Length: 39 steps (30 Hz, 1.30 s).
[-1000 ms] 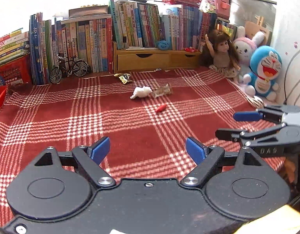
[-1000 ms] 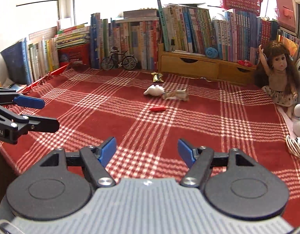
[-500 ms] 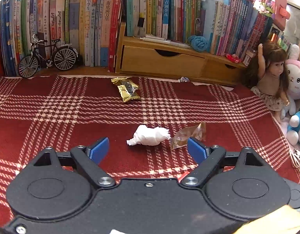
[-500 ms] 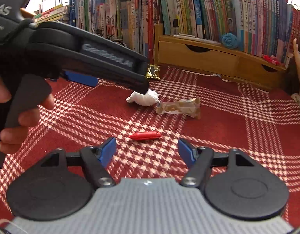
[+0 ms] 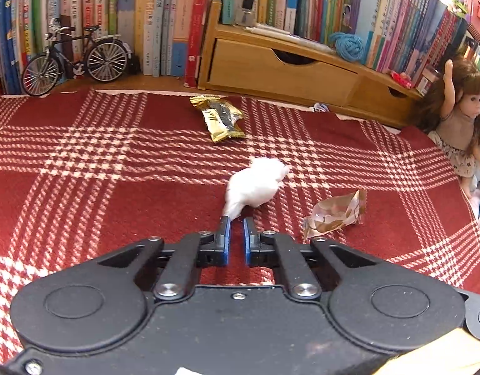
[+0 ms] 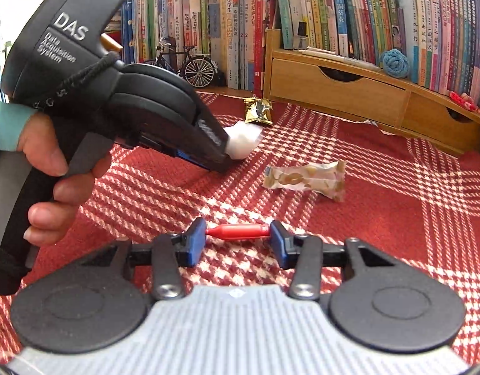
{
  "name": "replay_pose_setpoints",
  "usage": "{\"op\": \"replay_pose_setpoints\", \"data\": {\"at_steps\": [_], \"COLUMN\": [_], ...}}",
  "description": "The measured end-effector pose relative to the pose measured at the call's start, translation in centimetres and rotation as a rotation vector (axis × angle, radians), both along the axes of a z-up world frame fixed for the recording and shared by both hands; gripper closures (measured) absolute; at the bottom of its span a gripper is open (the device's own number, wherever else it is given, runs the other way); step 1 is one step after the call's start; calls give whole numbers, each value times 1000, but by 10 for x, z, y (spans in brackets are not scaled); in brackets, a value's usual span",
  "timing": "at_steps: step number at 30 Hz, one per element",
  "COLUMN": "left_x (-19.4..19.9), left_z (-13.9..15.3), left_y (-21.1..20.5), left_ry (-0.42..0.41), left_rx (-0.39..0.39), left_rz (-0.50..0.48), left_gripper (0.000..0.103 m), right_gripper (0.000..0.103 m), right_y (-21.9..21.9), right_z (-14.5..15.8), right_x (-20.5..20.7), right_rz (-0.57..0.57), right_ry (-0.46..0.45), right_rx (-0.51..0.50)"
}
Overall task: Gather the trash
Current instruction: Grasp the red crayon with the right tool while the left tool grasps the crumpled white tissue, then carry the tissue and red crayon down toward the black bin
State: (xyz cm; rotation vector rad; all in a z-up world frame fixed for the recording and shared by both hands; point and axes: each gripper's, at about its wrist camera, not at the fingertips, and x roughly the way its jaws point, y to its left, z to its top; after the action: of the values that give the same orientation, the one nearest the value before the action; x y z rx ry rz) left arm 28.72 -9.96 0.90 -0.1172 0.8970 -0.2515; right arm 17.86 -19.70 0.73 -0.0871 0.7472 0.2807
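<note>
Gripping two pieces at once | your left gripper (image 5: pixel 237 220) has just closed on the tissue's (image 5: pixel 255 184) tail; right gripper (image 6: pixel 237 234) closing end-to-end on the red cap (image 6: pixel 237 230), both on the cloth (image 5: pixel 83 187) | next: lift both | no bin in view; two wrappers remain.

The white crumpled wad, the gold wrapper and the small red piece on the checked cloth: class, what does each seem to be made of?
White crumpled wad: probably tissue paper, matt, soft creases.
Gold wrapper: likely metallised plastic film, glossy and crinkled.
Small red piece: seemingly smooth plastic, slightly shiny; its exact nature is unclear.
</note>
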Motion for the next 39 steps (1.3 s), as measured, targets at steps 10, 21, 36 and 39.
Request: {"op": "replay_pose_setpoints", "data": {"at_steps": [10, 21, 36, 39], "left_x": [-4, 51, -18, -61], "left_z": [19, -16, 21, 39], "left_y": [10, -30, -8, 7], "left_ry": [-113, -12, -116, -167], "left_rx": [-32, -45, 26, 39], "left_rz": [5, 145, 112, 65], "left_gripper": [75, 35, 72, 72], "right_gripper": [53, 53, 53, 53], "right_y": [-13, -31, -38, -35], "right_z": [20, 40, 50, 55], "right_x": [-25, -65, -111, -128], "right_rz": [-9, -28, -36, -29], "right_ry": [-37, -53, -51, -58], "right_rx": [41, 29, 63, 80]}}
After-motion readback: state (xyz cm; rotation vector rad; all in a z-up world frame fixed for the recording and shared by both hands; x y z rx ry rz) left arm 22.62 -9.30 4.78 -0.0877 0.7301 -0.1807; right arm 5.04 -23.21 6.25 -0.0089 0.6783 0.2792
